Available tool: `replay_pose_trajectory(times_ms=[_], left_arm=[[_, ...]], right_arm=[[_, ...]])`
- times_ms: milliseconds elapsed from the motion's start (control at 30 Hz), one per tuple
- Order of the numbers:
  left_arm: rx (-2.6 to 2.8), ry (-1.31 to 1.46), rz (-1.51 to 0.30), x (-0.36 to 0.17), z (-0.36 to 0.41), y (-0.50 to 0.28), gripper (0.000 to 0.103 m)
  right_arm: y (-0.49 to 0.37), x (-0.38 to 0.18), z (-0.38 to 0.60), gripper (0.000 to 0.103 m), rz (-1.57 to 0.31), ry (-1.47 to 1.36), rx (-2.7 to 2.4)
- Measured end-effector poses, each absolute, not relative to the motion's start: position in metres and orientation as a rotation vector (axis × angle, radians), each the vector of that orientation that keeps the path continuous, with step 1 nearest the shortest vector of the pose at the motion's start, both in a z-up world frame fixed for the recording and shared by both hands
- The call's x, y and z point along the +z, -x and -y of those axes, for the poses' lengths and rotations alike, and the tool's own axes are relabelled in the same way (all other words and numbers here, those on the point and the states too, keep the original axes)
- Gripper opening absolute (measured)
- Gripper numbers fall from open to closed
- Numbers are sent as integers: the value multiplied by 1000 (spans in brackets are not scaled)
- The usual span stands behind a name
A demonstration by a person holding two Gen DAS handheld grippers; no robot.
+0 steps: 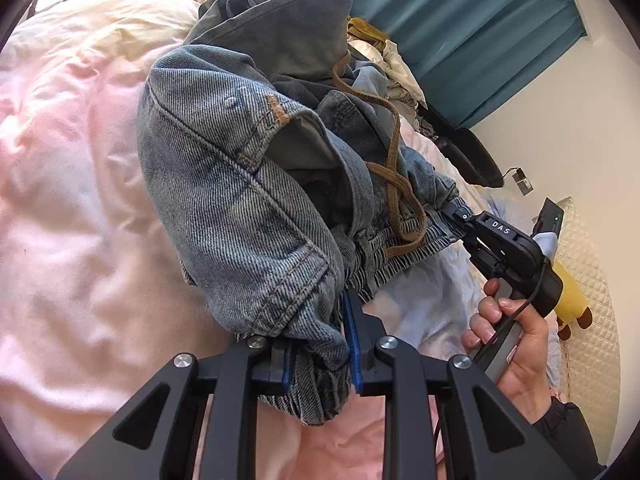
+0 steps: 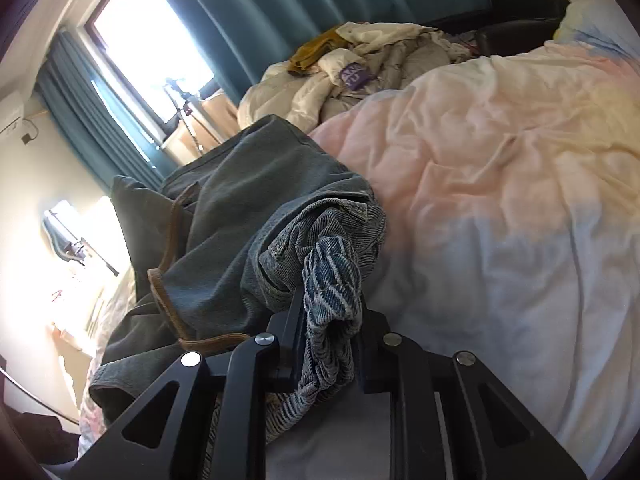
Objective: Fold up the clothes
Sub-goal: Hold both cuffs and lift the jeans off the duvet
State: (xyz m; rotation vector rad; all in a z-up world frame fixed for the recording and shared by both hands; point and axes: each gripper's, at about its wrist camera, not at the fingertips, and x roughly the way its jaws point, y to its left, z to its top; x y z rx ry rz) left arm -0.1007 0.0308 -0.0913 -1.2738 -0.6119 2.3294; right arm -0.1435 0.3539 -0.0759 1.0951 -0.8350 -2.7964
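Observation:
A pair of blue-grey denim trousers (image 1: 240,184) with an elastic waistband and a brown drawstring (image 1: 394,184) hangs bunched above the pink bed cover (image 1: 72,200). My left gripper (image 1: 320,344) is shut on one end of the waistband, with denim pinched between its blue pads. My right gripper (image 1: 452,210) shows in the left wrist view, shut on the other end of the waistband. In the right wrist view the right gripper (image 2: 328,336) clamps the gathered elastic band, and the trousers (image 2: 240,216) hang away from it with the drawstring (image 2: 168,292) dangling.
A heap of loose clothes (image 2: 360,64) lies at the far side of the bed by teal curtains (image 2: 248,12). A yellow plush toy (image 1: 572,300) lies by a quilted pillow (image 1: 592,264). A black chair (image 2: 524,8) stands beyond the bed.

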Motion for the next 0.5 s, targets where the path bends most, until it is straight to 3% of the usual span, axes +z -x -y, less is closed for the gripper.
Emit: replay_pose_trajectory(times_ms=[167, 500], left_arm=[[2356, 1198, 592, -82, -35, 89, 19], [2262, 804, 508, -13, -97, 37, 18]], right_arm=[[133, -48, -359, 13, 869, -988, -2844], [137, 78, -399, 12, 820, -795, -2896]])
